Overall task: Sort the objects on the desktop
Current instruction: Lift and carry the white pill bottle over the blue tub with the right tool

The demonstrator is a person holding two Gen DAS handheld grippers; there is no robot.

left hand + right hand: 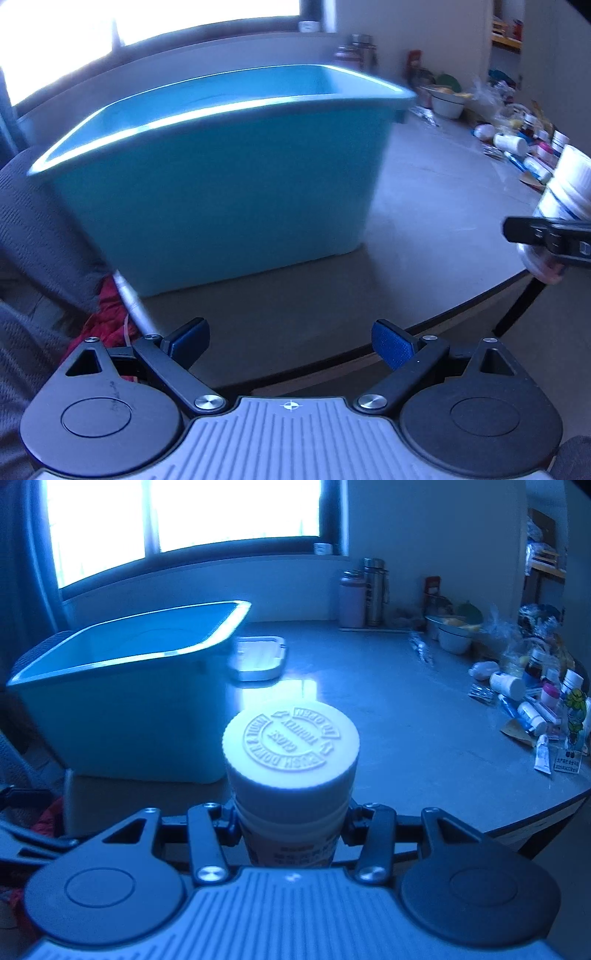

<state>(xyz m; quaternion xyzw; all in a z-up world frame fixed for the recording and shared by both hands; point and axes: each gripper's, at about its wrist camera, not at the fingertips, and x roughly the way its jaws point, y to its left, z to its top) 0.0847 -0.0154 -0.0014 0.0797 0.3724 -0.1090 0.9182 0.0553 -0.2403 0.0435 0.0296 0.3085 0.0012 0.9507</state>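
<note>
A large teal bin (221,177) stands on the grey table (424,221), straight ahead of my left gripper (291,343), which is open and empty near the table's front edge. My right gripper (291,823) is shut on a white pill bottle (291,749) with a child-proof cap, held upright above the table to the right of the bin (122,686). The bottle and right gripper also show at the right edge of the left wrist view (565,184). A pile of small bottles and tubes (532,705) lies at the table's right side.
A white lidded box (258,657) sits behind the bin's right end. Flasks (365,590) and bowls (454,635) stand at the back. A chair with red cloth (107,314) is at the left, beside the bin.
</note>
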